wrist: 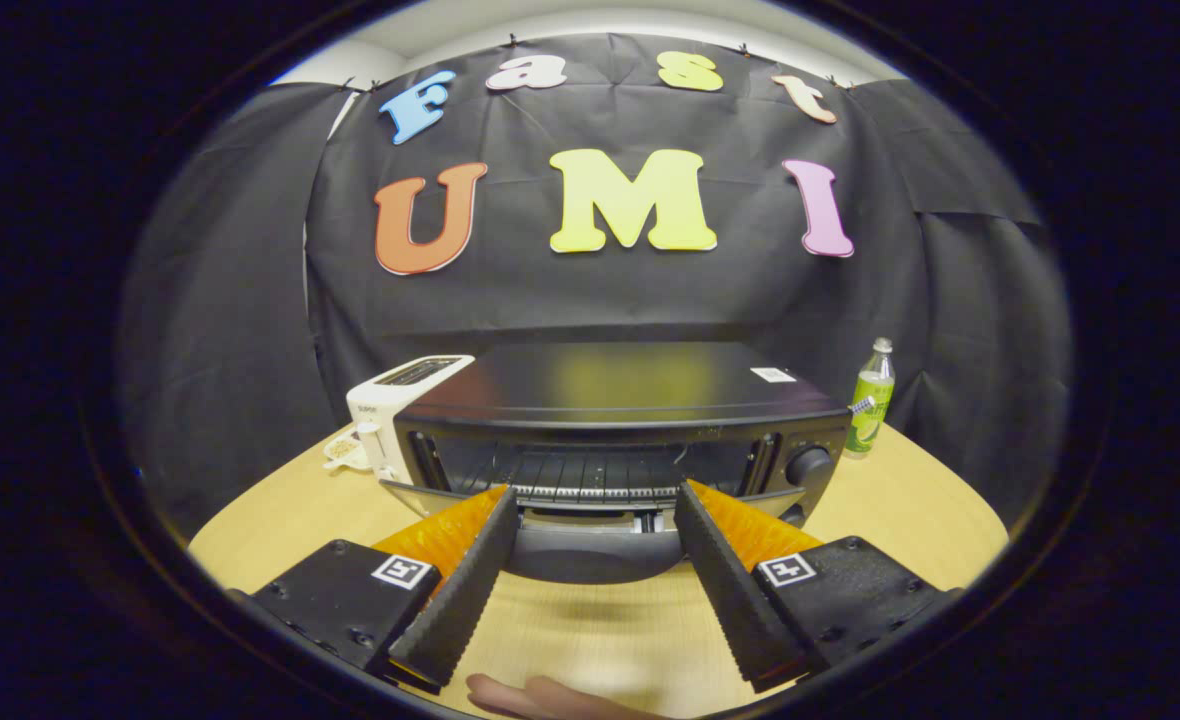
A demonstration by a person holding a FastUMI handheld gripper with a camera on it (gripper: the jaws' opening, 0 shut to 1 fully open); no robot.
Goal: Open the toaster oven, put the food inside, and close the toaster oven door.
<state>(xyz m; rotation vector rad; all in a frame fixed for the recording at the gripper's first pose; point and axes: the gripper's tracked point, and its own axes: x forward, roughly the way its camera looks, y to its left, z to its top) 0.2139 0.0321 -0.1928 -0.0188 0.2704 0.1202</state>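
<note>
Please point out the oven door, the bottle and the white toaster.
Oven door [595, 555]: gripper view, its dark handle edge.
Bottle [872, 400]: gripper view, green label.
White toaster [382, 405]: gripper view, front face.

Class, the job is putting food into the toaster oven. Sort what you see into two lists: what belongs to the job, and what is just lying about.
Belongs to the job:
toaster oven, its door let down
gripper, jaws open, nothing held

Just lying about:
white toaster
green bottle
small dish beside the white toaster
</note>
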